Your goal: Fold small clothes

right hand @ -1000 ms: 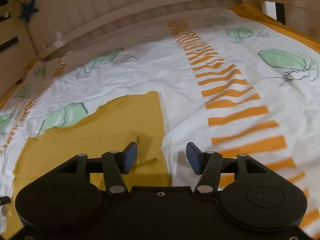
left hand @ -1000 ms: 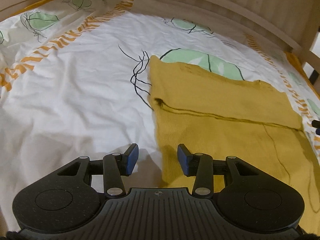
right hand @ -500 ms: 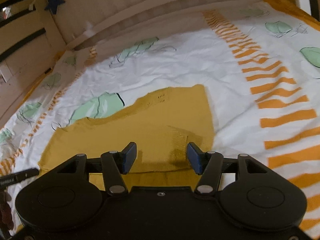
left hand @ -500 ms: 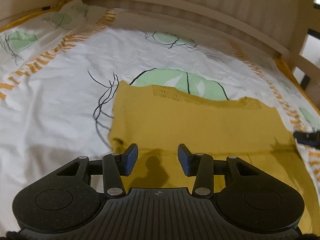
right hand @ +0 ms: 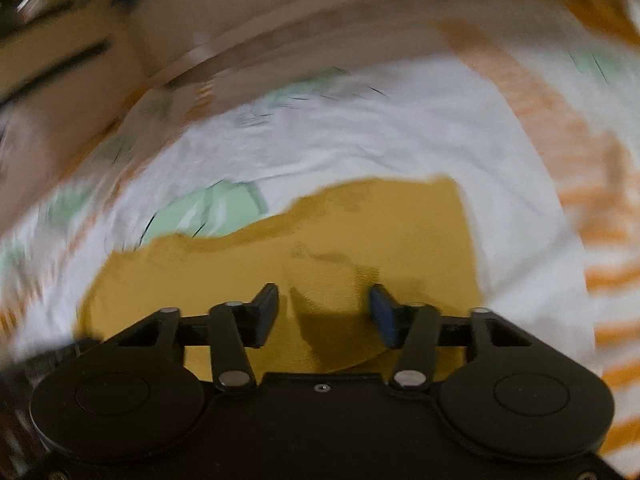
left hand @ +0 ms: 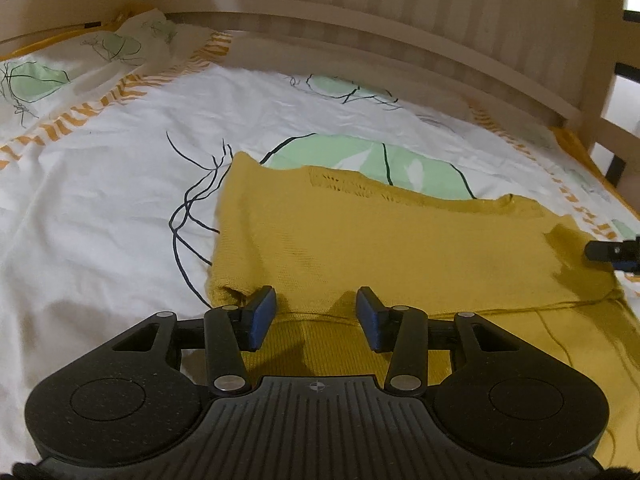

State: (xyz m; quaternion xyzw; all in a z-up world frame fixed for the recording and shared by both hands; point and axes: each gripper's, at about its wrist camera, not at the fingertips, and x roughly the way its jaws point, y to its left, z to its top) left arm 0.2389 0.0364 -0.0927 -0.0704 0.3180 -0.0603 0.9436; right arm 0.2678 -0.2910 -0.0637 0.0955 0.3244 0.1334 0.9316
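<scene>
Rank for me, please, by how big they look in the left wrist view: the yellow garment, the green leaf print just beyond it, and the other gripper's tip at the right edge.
1. Yellow garment
2. Green leaf print
3. Other gripper's tip

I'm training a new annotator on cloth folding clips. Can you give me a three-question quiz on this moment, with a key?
1. True or false: the left gripper is clamped on the mustard garment.
2. What lies under the garment? A) a bare wooden table B) a white bedsheet printed with green leaves C) a grey carpet
3. Fill in: in the left wrist view, the right gripper shows at the picture's ____ edge.

Key: 1. False: its jaws stand apart over the folded edge, pads not pressing cloth. 2. B. 3. Right.
</scene>
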